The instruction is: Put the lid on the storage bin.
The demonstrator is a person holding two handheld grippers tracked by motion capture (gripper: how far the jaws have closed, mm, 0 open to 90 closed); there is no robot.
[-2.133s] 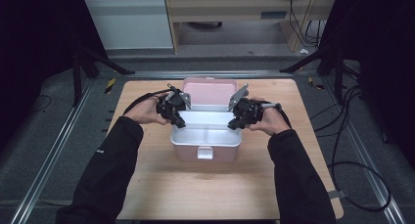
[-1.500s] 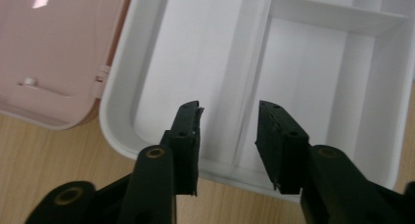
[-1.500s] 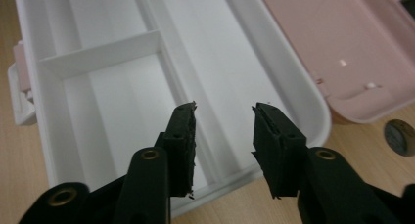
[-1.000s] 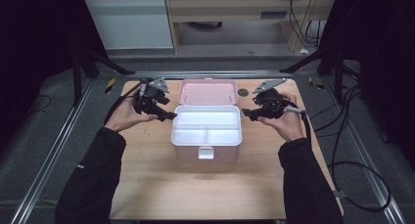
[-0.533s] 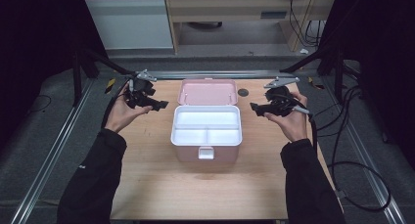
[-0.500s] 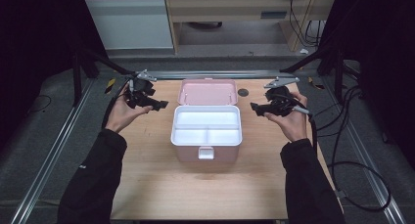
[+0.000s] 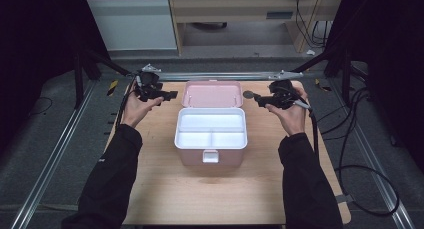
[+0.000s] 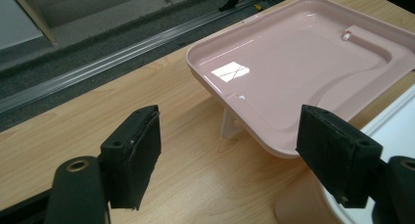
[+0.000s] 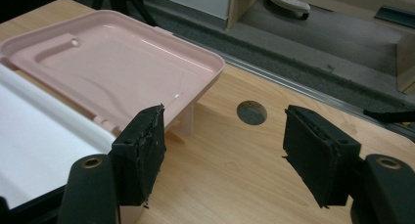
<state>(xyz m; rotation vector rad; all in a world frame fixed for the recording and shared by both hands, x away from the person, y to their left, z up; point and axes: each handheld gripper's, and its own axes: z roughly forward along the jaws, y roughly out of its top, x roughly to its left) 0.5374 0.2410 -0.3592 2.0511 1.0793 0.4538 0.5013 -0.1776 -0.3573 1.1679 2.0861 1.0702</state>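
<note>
A: Pale pink plastic box [image 7: 210, 141] with white two-compartment tray inside, sitting mid-bench, a bit toward the far edge. Pink hinged lid [image 7: 212, 93] flipped open, lying back toward the far edge, propped on a small foot, inner face up.

B: Left gripper [image 7: 162, 96]?

A: Held over the far-left part of the light wooden bench [image 7: 210, 194], just beside the lid's left side, not touching. Jaws wide, just been opening, nothing between them. In the left gripper view, black pads [image 8: 136, 155] apart over bare wood, lid corner [image 8: 298, 72] ahead between them.

B: Right gripper [image 7: 261, 101]?

A: Over the far-right part, beside the lid's right side, apart from it. Jaws wide too, just been opening, empty. Right gripper view: pads [image 9: 313, 153] spread over wood, round grey hole [image 9: 251, 112] in the bench top ahead between them, lid corner [image 9: 112, 62] off to the left pad.

B: Contact with box?

A: None seen. Both clear of box and lid. Cables trailing off bench sides.
</note>
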